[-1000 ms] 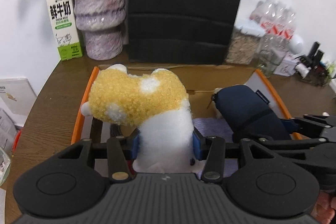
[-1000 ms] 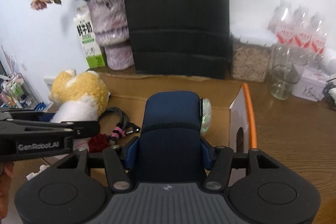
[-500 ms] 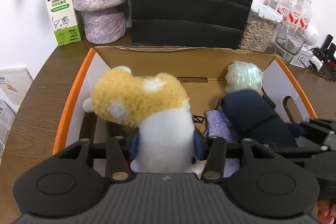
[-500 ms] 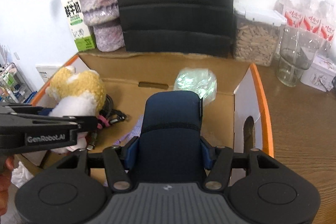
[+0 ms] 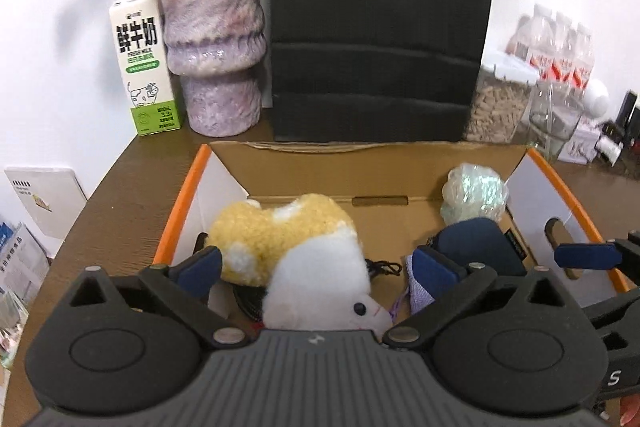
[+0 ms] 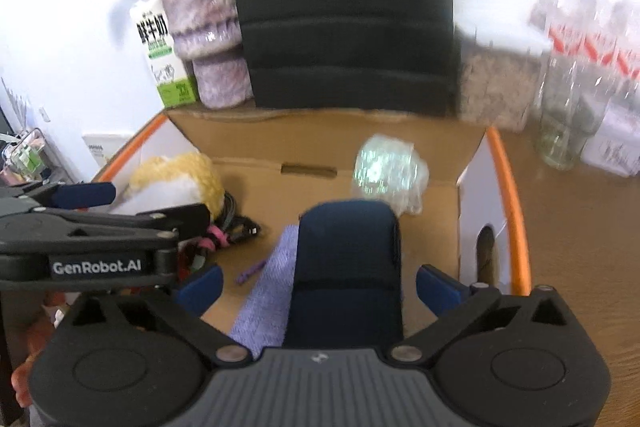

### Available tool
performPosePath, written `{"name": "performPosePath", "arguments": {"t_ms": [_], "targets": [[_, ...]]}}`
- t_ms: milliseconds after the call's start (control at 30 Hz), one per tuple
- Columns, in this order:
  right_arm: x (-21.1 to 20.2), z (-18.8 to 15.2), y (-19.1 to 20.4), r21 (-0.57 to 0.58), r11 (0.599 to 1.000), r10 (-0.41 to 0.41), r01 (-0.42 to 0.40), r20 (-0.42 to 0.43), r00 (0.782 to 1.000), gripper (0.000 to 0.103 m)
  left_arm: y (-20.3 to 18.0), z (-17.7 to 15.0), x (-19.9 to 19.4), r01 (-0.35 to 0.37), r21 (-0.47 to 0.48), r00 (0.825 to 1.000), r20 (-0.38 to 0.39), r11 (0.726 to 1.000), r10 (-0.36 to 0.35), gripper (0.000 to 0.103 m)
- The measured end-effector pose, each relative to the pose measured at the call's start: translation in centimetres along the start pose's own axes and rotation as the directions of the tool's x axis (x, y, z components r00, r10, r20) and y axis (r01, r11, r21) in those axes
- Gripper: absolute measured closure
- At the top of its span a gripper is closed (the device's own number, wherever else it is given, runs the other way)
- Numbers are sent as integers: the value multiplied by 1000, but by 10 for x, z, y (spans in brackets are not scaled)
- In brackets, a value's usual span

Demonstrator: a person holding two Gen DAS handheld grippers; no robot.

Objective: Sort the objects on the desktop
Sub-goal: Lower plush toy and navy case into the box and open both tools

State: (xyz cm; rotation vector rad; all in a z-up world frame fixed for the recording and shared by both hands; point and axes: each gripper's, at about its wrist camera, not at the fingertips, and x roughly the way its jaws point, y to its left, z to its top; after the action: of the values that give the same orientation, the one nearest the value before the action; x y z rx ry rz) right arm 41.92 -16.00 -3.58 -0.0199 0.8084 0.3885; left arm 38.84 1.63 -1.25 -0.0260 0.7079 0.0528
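Note:
A yellow and white plush toy [image 5: 296,259] lies inside the cardboard box [image 5: 360,163], between the spread fingers of my open left gripper [image 5: 316,267]; it also shows in the right wrist view [image 6: 176,183]. A navy blue pouch [image 6: 348,267] lies in the box on a purple cloth [image 6: 268,299], between the spread fingers of my open right gripper [image 6: 316,287]. The pouch also shows in the left wrist view [image 5: 476,247]. A crumpled iridescent wrapper [image 6: 384,171] sits at the back of the box.
A black cable bundle [image 6: 236,223] lies on the box floor. Behind the box stand a milk carton [image 5: 142,67], a purple vase [image 5: 214,47], a black paper bag [image 5: 380,27], a cereal jar [image 5: 496,103], a glass [image 6: 568,115] and water bottles [image 5: 560,43].
Both grippers opened and let go: the plush toy and the navy pouch now lie loose in the box. Both grippers have pulled back a little.

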Motion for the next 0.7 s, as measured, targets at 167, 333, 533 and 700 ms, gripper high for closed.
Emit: {"name": "performPosePath", "arguments": {"t_ms": [167, 333, 533, 700], "targets": [[-10, -3, -1, 10, 1000, -14, 14, 20, 1000, 0, 3, -4, -11, -9, -7, 1000, 27, 1000, 9, 0], [-28, -9, 0, 13, 1000, -25, 24, 74, 997, 0, 7, -10, -36, -1, -27, 997, 80, 1000, 3, 0], [-57, -22, 8, -12, 999, -35, 38, 164, 986, 0, 8, -20, -73, 9, -28, 984, 178, 1000, -4, 0], [-84, -43, 13, -33, 999, -30, 38, 230, 973, 0, 14, -40, -99, 36, -39, 972, 234, 999, -26, 0]]}}
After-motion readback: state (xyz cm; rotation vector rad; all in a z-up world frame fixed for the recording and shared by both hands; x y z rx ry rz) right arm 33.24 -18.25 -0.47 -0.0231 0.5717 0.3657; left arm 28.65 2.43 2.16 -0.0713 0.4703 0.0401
